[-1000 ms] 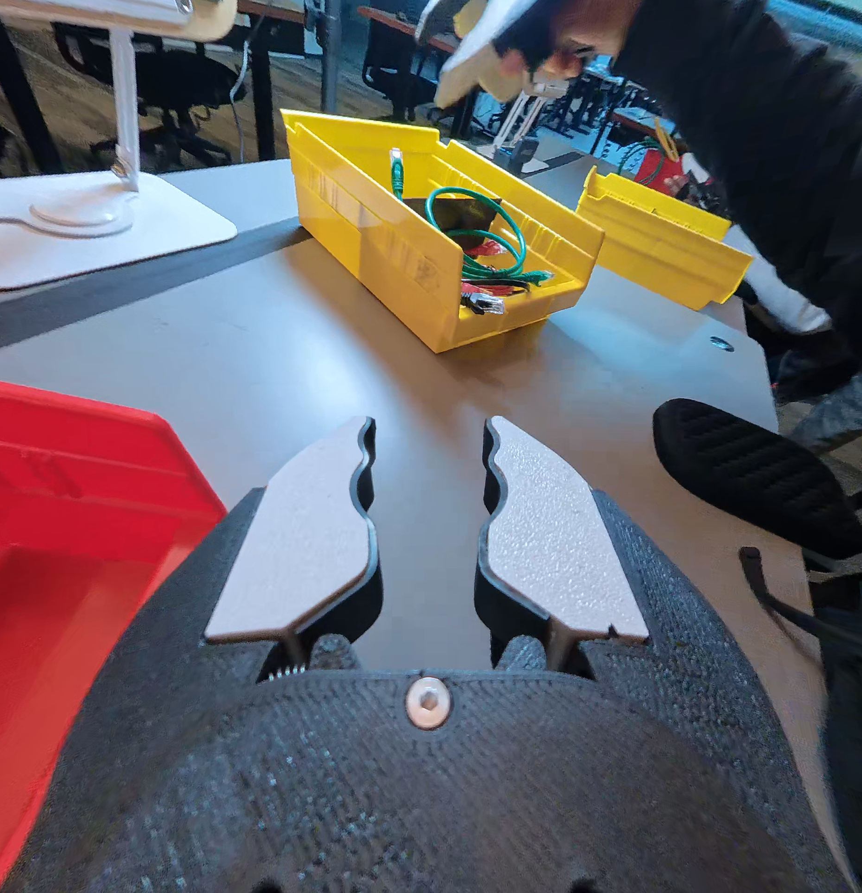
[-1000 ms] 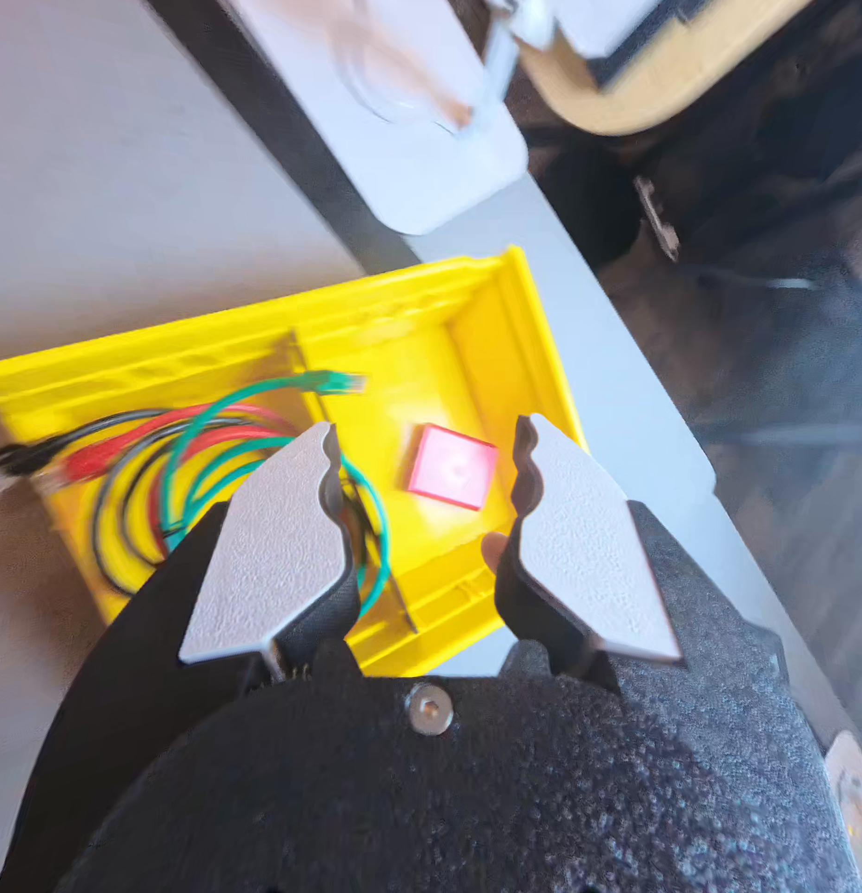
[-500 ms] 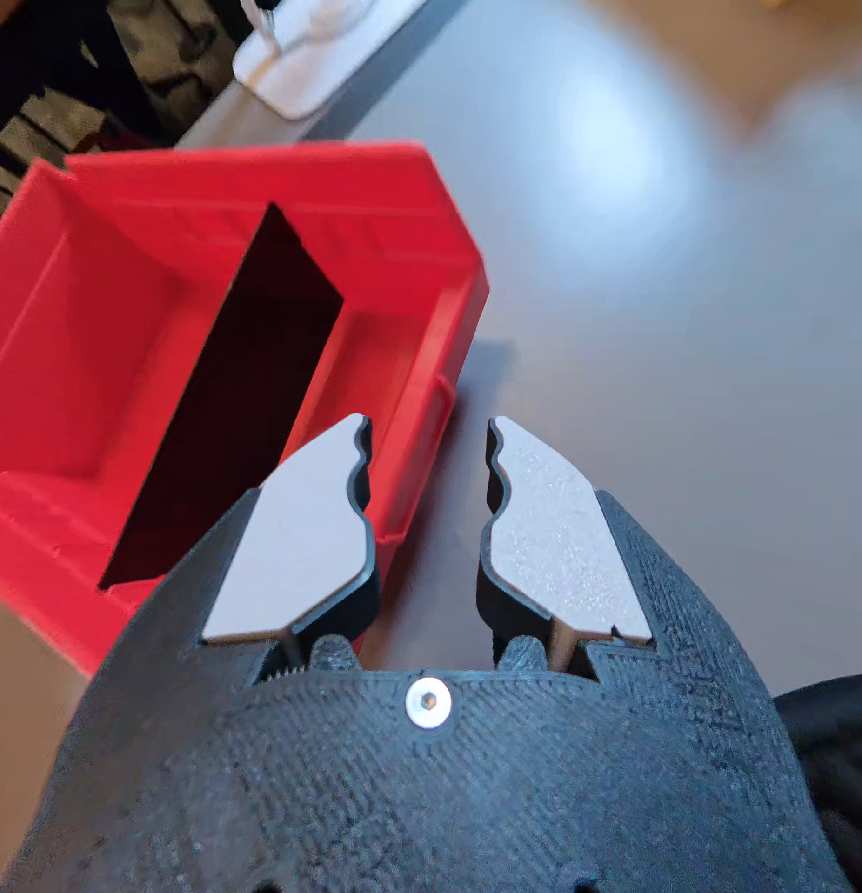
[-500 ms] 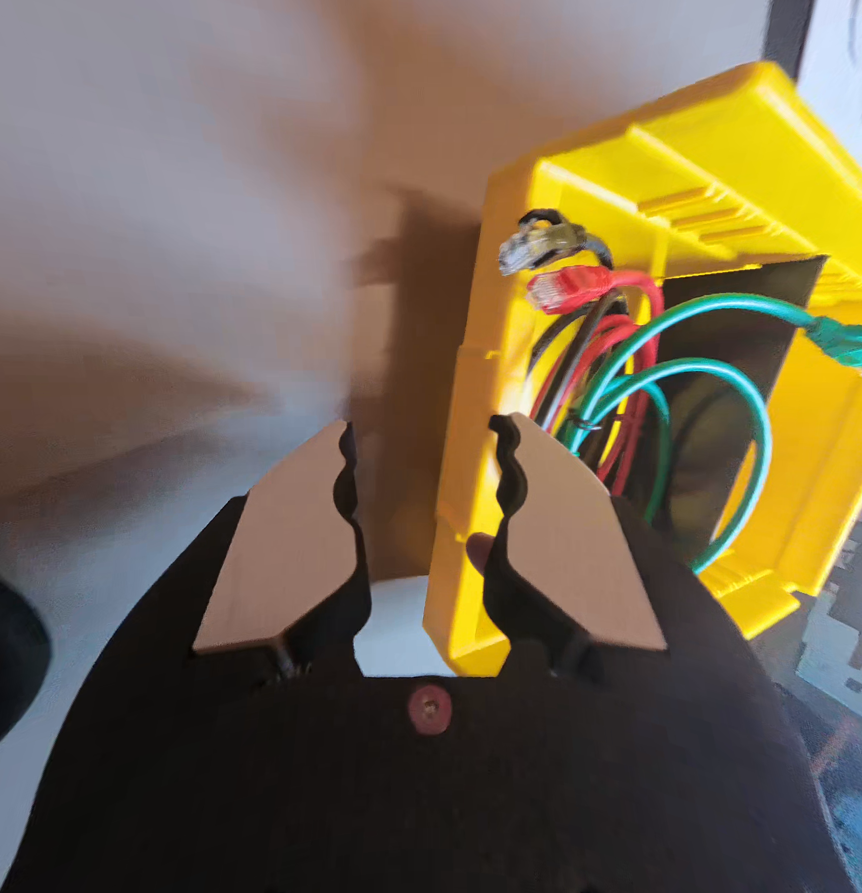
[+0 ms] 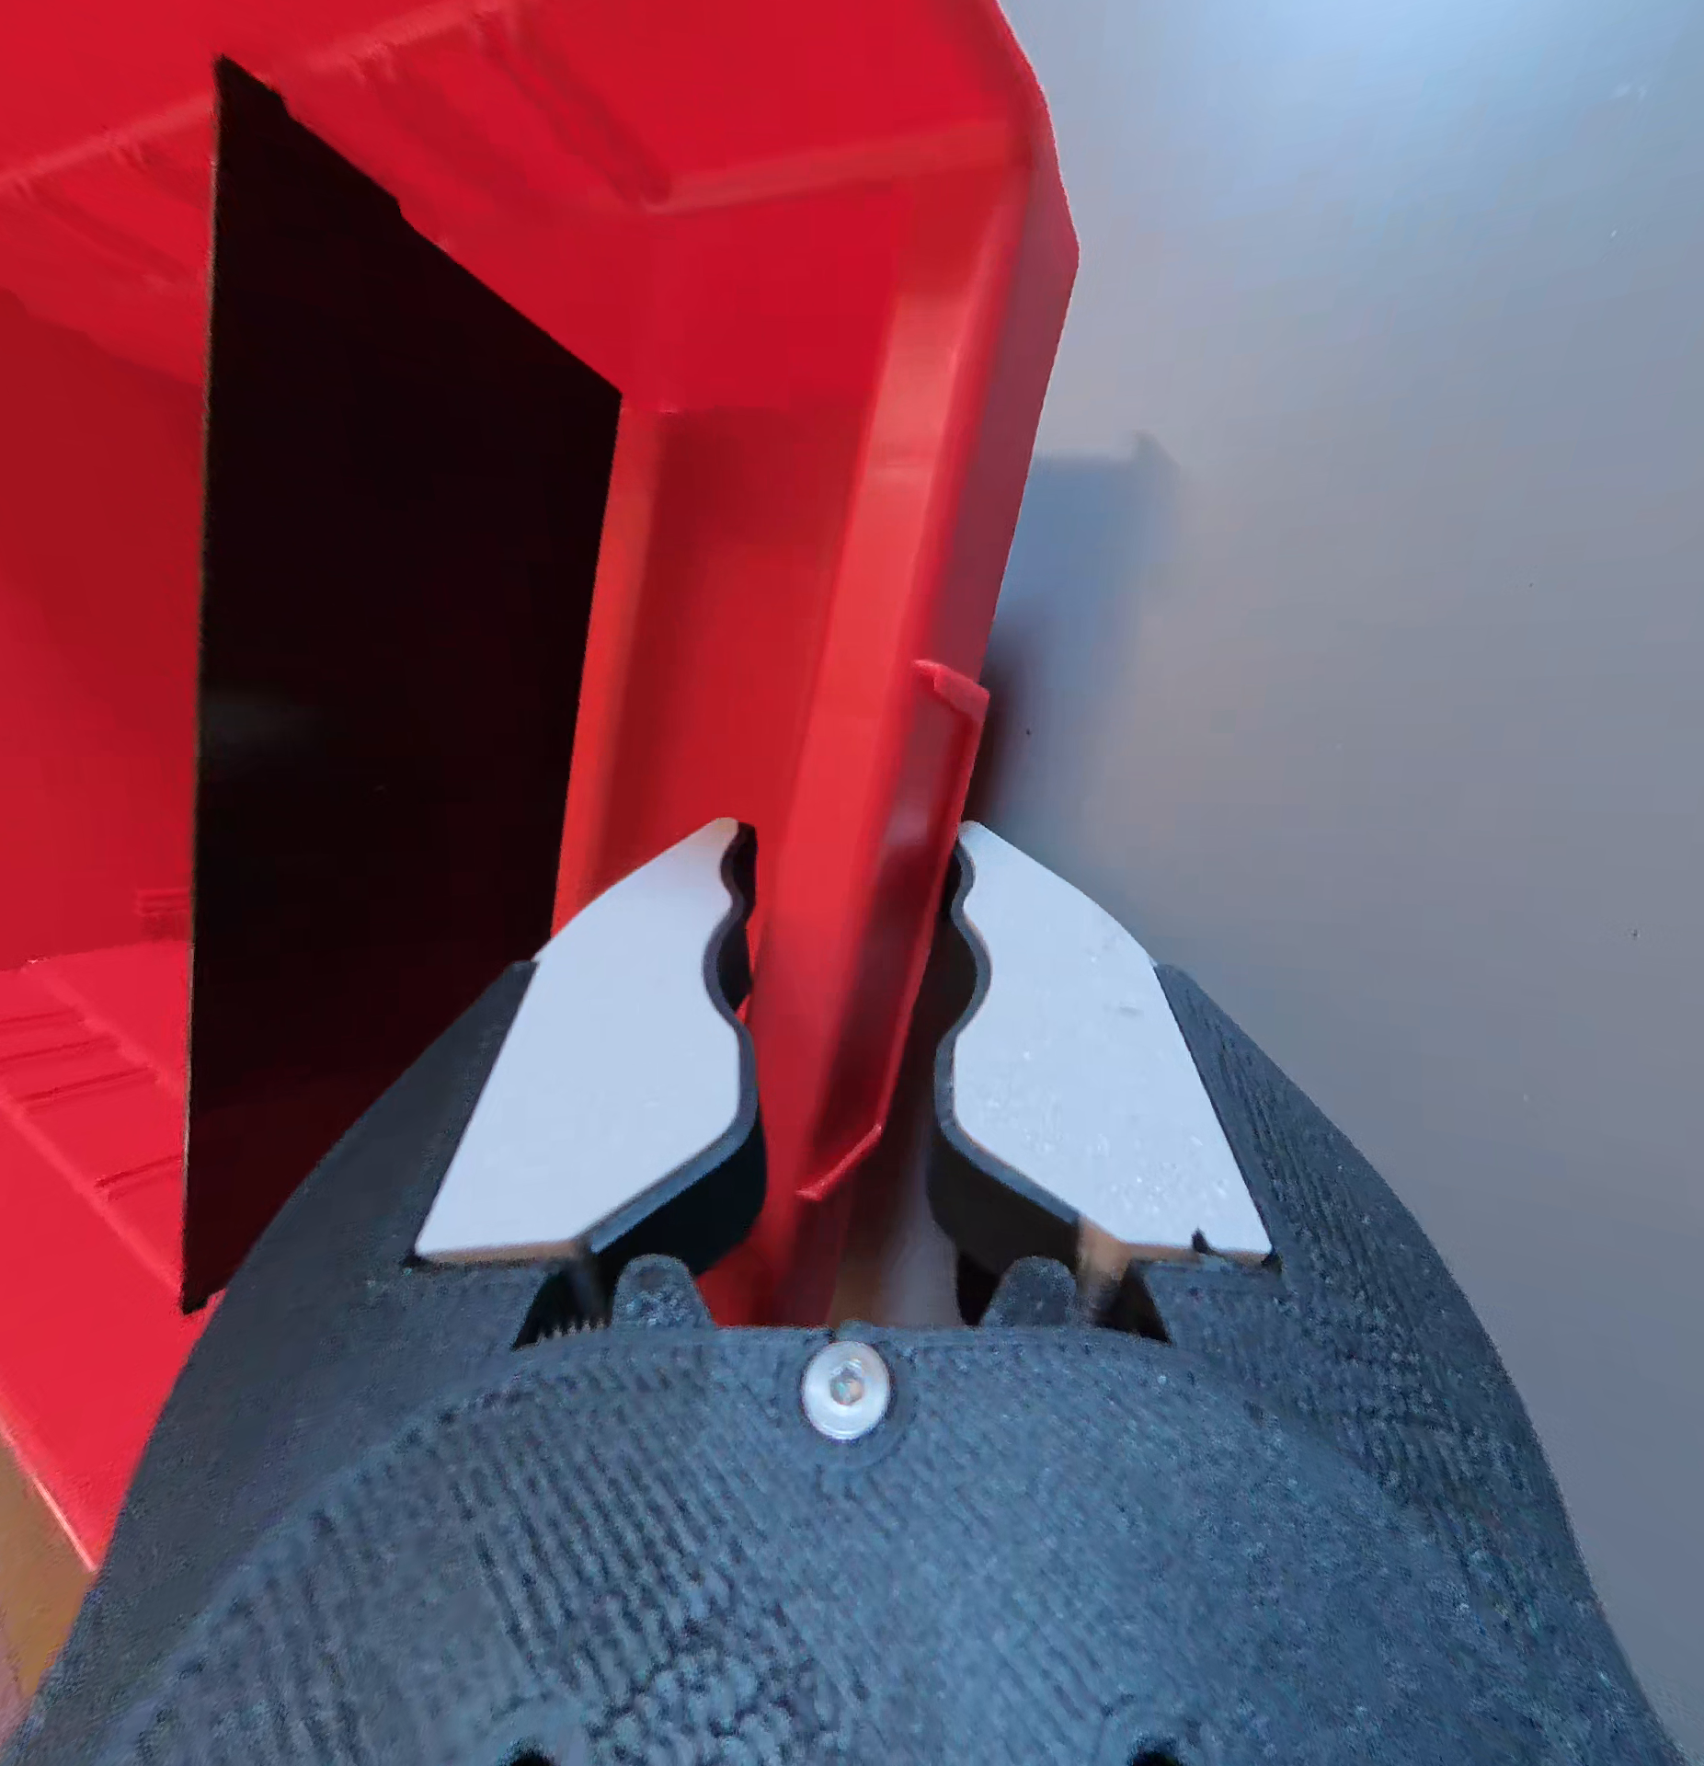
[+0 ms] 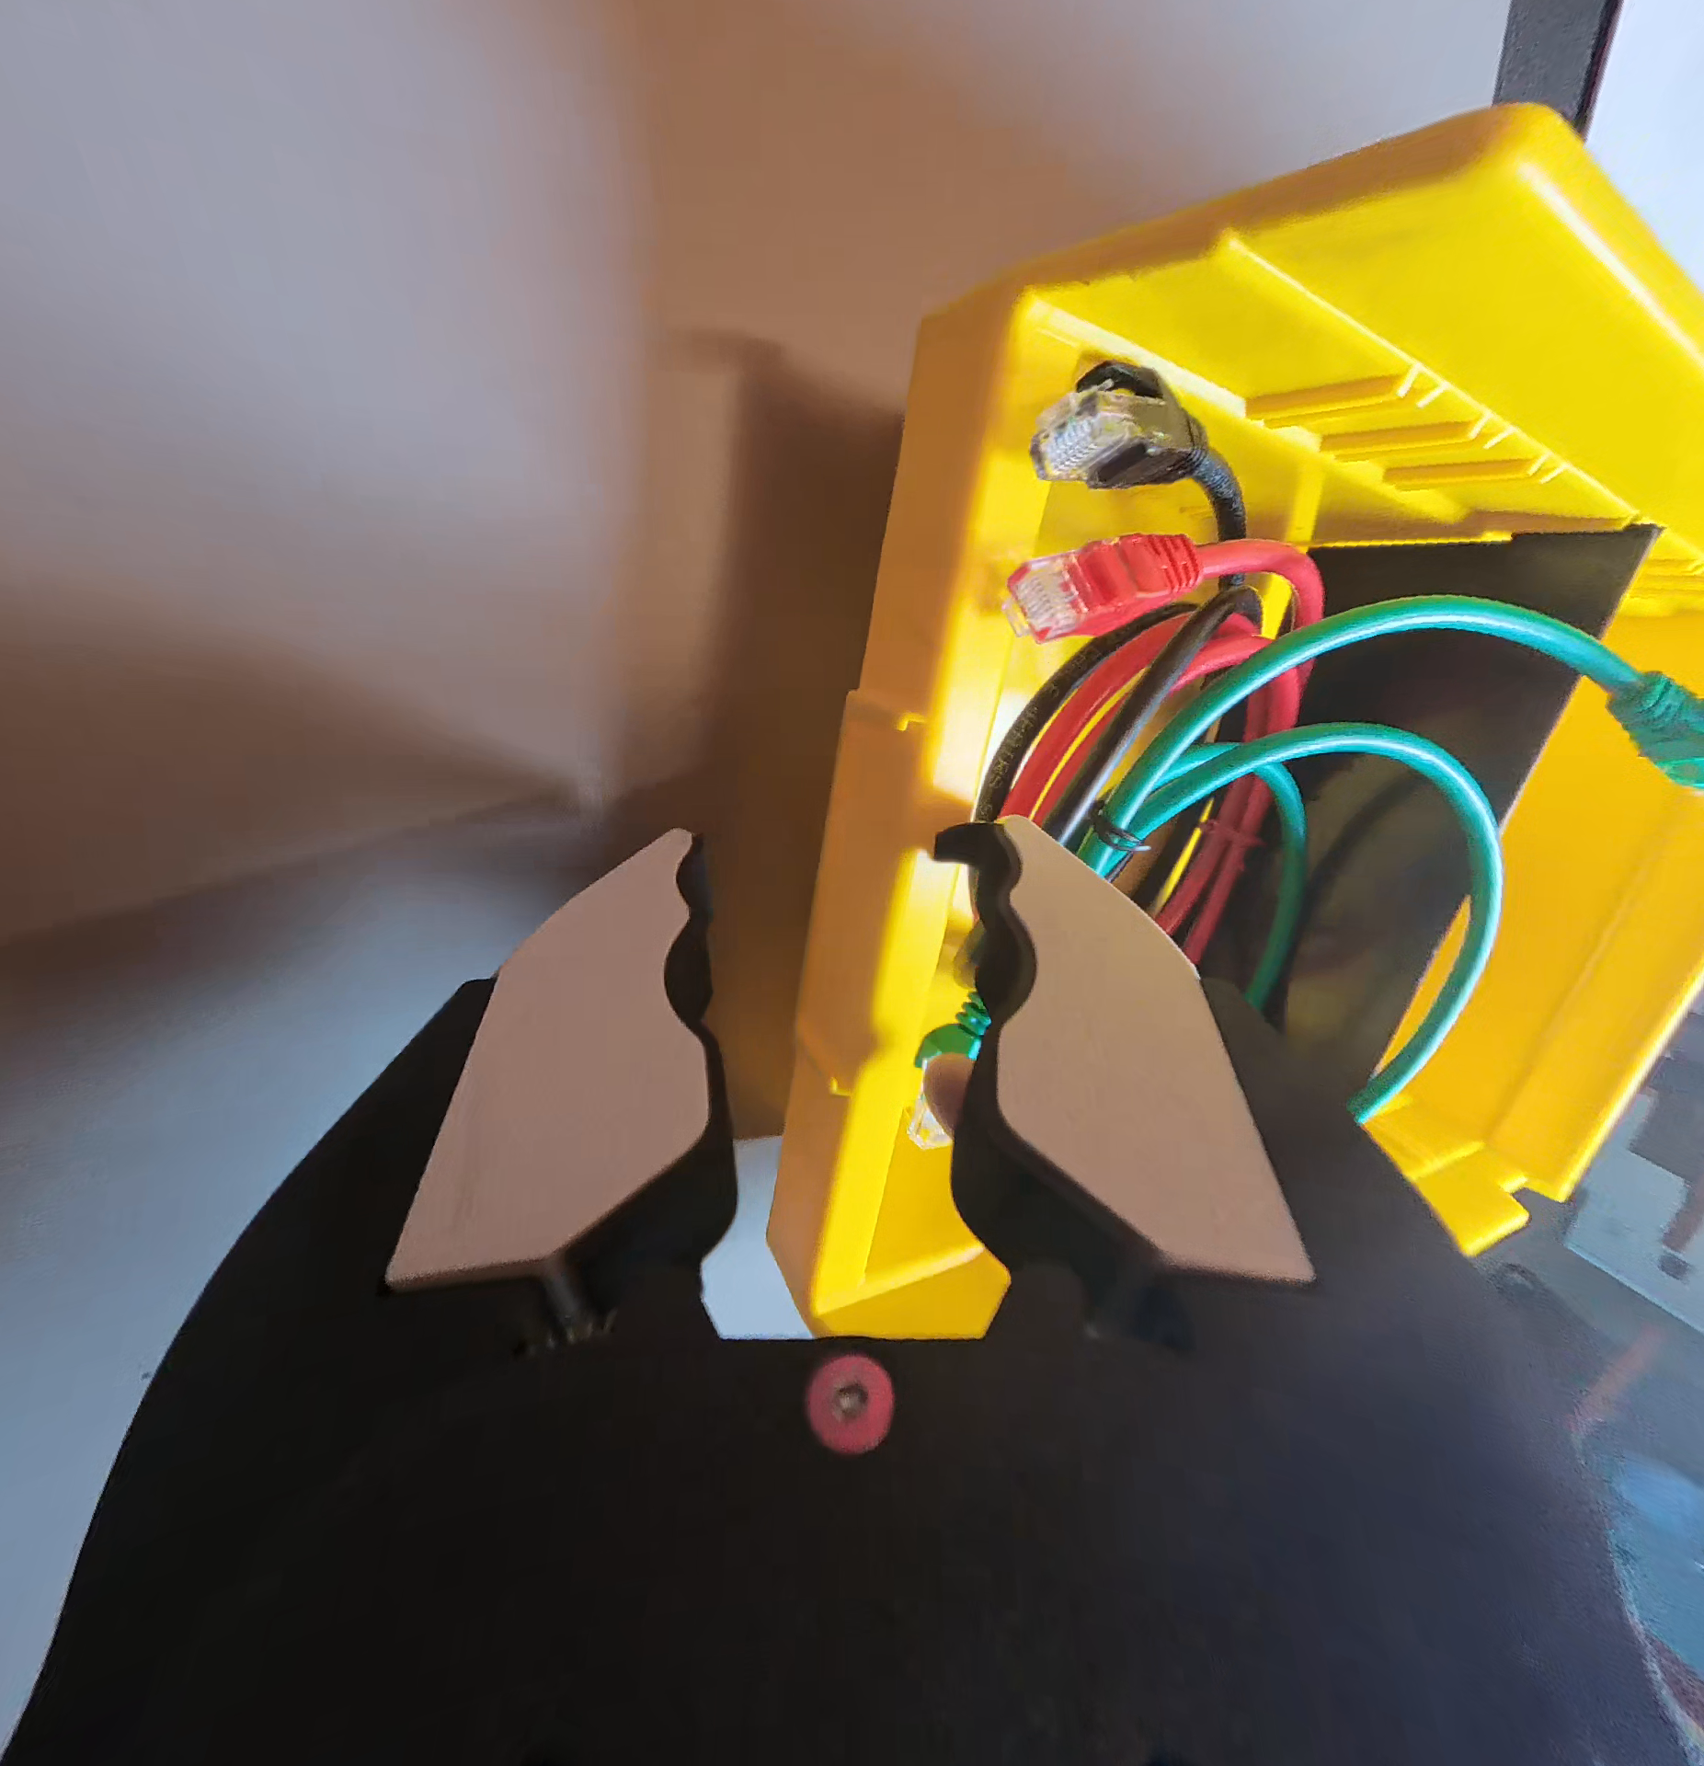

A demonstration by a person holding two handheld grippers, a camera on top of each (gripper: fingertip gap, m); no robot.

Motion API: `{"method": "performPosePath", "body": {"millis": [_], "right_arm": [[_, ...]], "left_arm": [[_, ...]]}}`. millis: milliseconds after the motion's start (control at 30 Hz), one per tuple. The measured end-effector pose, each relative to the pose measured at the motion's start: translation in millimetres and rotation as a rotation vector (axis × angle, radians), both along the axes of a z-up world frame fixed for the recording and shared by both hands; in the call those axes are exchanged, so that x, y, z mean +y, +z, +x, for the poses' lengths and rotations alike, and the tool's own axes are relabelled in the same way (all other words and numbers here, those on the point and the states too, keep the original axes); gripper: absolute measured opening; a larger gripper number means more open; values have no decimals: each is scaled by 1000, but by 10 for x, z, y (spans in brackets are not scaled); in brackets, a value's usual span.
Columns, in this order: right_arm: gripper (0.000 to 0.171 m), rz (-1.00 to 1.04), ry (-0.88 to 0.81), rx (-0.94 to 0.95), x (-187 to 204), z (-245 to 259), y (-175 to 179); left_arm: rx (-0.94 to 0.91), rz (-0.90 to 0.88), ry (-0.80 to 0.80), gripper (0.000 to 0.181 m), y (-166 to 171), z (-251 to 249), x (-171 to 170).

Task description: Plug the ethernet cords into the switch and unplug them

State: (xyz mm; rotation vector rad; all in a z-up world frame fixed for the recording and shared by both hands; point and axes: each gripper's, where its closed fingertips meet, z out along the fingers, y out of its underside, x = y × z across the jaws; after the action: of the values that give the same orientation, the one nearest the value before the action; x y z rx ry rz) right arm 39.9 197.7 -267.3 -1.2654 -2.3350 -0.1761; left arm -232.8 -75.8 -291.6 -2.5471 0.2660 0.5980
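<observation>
No switch shows in either view. In the left wrist view my left gripper (image 5: 848,850) has its jaws closed against both faces of the side wall of a red bin (image 5: 829,382). A black divider (image 5: 380,621) stands inside the bin. In the right wrist view my right gripper (image 6: 824,850) is open and straddles the end wall of a yellow bin (image 6: 1402,287), with a gap at the left finger. The bin holds coiled ethernet cords: a black plug (image 6: 1106,440), a red plug (image 6: 1087,592) and a green cord (image 6: 1402,764) with its green plug (image 6: 1679,726).
Both bins rest on a grey table (image 5: 1402,573), which also shows in the right wrist view (image 6: 351,382). A black divider (image 6: 1497,669) stands behind the cords in the yellow bin. A table edge and floor show at the far right of the right wrist view. One gripper's finger ends stand about 40 centimetres off the other's.
My left gripper has swung from the yellow bin down onto the red bin's wall and narrowed on it. My right gripper moved to the yellow bin's end wall and narrowed around it.
</observation>
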Motion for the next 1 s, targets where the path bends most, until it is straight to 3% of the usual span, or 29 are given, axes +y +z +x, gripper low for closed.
{"method": "performPosePath", "body": {"millis": [400,467,533,700,1000], "right_arm": [[55,-175,-29,106,44,22,47],[48,-127,-3,71,45,15,-55],[30,1,33,73,140,-24,-49],[28,-126,61,52,-14,22,-56],[27,-129,122,54,-138,365,-58]], "left_arm": [[-6,34,6,38,2,-2,2],[-8,32,5,37,1,0,4],[-7,34,1,37,0,0,4],[7,41,-25,37,3,5,5],[17,48,-302,37,9,392,293]]}}
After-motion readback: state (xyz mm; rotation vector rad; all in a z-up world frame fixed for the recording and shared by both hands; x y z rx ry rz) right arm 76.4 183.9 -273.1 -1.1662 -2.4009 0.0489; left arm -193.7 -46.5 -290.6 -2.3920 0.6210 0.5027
